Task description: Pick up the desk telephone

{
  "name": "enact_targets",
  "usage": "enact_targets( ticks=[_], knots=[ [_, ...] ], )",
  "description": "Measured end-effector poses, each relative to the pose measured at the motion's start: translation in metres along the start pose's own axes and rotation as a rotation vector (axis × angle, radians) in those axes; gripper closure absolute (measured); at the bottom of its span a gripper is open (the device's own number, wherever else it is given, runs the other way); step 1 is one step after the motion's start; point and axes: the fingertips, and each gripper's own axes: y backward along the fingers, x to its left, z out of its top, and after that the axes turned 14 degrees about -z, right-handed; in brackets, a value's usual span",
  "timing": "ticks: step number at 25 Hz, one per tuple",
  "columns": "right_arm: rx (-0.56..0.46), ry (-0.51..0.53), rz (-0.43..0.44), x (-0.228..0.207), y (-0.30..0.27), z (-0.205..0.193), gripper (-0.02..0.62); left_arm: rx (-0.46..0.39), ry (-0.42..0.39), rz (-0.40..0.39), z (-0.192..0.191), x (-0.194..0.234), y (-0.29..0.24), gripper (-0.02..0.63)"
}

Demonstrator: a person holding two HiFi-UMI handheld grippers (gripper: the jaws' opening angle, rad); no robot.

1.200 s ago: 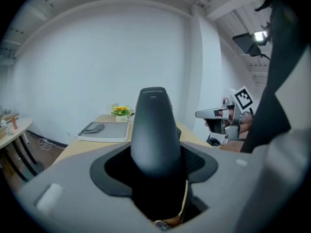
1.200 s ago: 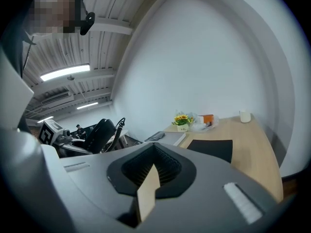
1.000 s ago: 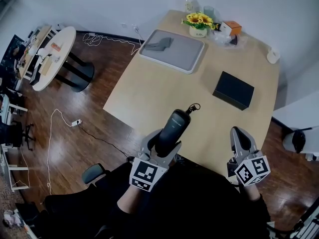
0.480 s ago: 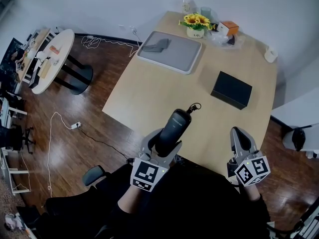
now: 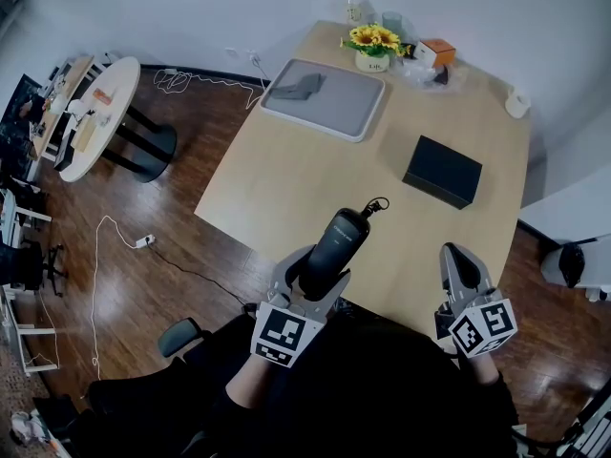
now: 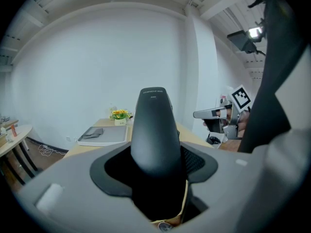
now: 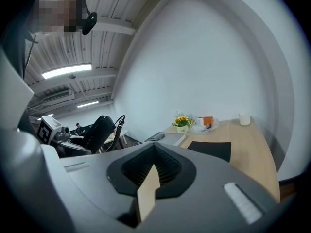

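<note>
A black telephone handset (image 5: 336, 244) with a coiled cord (image 5: 373, 204) at its far end is held up over the near edge of the wooden desk (image 5: 286, 184). My left gripper (image 5: 313, 277) is shut on its lower part. In the left gripper view the handset (image 6: 153, 130) rises straight out of the jaws and fills the middle. My right gripper (image 5: 459, 263) hovers to the right at the desk's near corner, shut with nothing in it. In the right gripper view the gripper (image 7: 153, 172) shows closed jaws, and the handset (image 7: 99, 130) is at the left.
On the desk lie a flat black box (image 5: 444, 172), a grey tray (image 5: 329, 96) with a dark cloth, a pot of yellow flowers (image 5: 373, 46), an orange box (image 5: 438, 52) and a white cup (image 5: 518, 104). A round table (image 5: 103, 108) and floor cables (image 5: 105, 246) are at the left.
</note>
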Motion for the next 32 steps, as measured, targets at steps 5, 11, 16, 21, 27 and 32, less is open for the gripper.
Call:
enact_targets(
  ticks=[5, 11, 16, 21, 27, 32],
  knots=[
    [0.0, 0.007, 0.013, 0.0027, 0.0, -0.0011, 0.595, 0.0, 0.002, -0.003, -0.0007, 0.0001, -0.0009, 0.344],
    [0.005, 0.016, 0.014, 0.0036, -0.0002, -0.0021, 0.595, 0.005, -0.001, -0.004, -0.0016, 0.001, -0.0016, 0.344],
    [0.009, 0.015, 0.01, 0.0031, 0.0, -0.0016, 0.595, 0.01, -0.001, -0.004, -0.0014, 0.0015, -0.0018, 0.345],
    [0.009, 0.016, 0.009, 0.0044, 0.0004, -0.0028, 0.595, 0.011, 0.0, -0.005, -0.0032, 0.0016, -0.0005, 0.344],
    [0.011, 0.019, 0.011, 0.0047, -0.0012, -0.0037, 0.595, 0.013, -0.001, -0.005, -0.0042, 0.0028, -0.0014, 0.344],
    [0.013, 0.021, 0.01, 0.0056, -0.0015, -0.0037, 0.595, 0.008, -0.001, -0.008, -0.004, 0.0028, -0.0008, 0.345]
  ],
)
